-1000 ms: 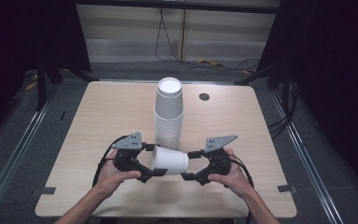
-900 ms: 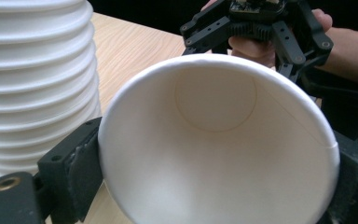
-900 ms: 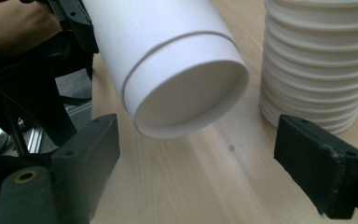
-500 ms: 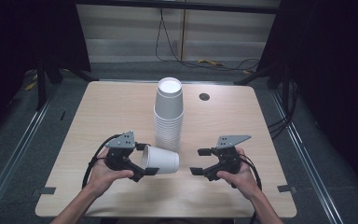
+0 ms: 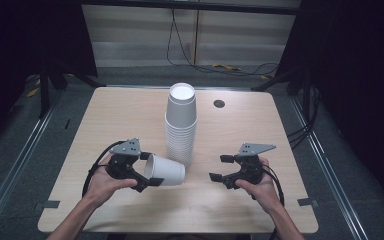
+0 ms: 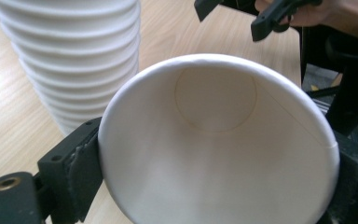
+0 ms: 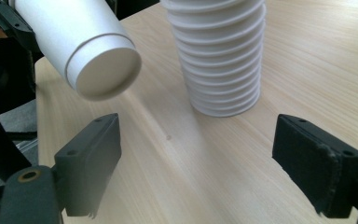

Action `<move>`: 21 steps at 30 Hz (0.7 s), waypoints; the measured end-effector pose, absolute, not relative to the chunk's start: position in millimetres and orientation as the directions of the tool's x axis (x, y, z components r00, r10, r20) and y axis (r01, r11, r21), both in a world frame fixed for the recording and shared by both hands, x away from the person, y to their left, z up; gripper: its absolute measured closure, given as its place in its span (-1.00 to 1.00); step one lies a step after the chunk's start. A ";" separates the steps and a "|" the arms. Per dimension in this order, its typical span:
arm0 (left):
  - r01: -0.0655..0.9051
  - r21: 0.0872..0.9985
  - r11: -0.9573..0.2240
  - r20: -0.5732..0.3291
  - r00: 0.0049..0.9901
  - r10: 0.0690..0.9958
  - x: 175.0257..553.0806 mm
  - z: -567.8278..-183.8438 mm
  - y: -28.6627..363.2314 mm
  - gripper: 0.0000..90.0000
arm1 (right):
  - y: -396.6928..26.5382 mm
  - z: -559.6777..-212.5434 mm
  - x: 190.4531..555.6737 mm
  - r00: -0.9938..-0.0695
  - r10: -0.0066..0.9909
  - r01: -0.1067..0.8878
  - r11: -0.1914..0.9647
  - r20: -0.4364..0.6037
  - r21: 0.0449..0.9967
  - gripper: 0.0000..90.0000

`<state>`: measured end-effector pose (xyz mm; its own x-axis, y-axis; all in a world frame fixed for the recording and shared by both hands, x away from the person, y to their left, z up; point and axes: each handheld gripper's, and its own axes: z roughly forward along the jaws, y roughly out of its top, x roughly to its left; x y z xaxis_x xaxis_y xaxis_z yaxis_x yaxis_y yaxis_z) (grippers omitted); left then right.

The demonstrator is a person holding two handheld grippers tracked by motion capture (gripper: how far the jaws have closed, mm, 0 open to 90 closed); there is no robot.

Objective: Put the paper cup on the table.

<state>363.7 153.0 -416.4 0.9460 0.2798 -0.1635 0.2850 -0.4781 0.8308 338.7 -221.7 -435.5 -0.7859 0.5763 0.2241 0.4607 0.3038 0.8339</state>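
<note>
A single white paper cup (image 5: 166,171) lies on its side in the air, held at its rim by my left gripper (image 5: 147,170), which is shut on it. In the left gripper view I look straight into the cup (image 6: 219,144), with a black pad (image 6: 81,170) pressing each side of the rim. A tall stack of upside-down white cups (image 5: 181,125) stands at the middle of the wooden table (image 5: 130,110). My right gripper (image 5: 219,168) is open and empty, to the right of the stack. Its view shows the held cup's base (image 7: 105,74) at upper left and the stack (image 7: 221,56) ahead.
A small dark round hole (image 5: 219,103) sits in the tabletop behind and to the right of the stack. Cables trail from both grippers toward the table's near edge. Dark floor and metal rails surround the table.
The two grippers have drawn apart: the left one carried the cup to the left, and the right one, which had been at the cup's base, moved away to the right with nothing in it.
</note>
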 end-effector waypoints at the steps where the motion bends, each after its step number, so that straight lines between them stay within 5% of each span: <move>1: 0.287 0.826 -0.486 -0.162 0.945 0.283 364.6 -416.7 155.2 -0.79 | -222.2 -436.4 338.6 -0.782 0.581 0.465 0.299 0.228 0.833 -0.65; 8: 0.281 0.786 -0.551 -0.103 0.938 0.332 368.9 -413.8 164.5 -0.80 | -221.0 -440.5 337.1 -0.785 0.578 0.467 0.313 0.225 0.827 -0.65; 21: 0.399 0.748 -0.530 -0.133 0.873 0.468 386.8 -413.1 191.1 -0.81 | -227.9 -444.8 339.0 -0.769 0.596 0.478 0.298 0.230 0.826 -0.67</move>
<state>386.8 191.1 -413.1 0.8734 0.4683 -0.1333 0.3985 -0.5302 0.7484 339.0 -227.9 -444.8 -0.7691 0.5961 0.2305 0.4782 0.2976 0.8263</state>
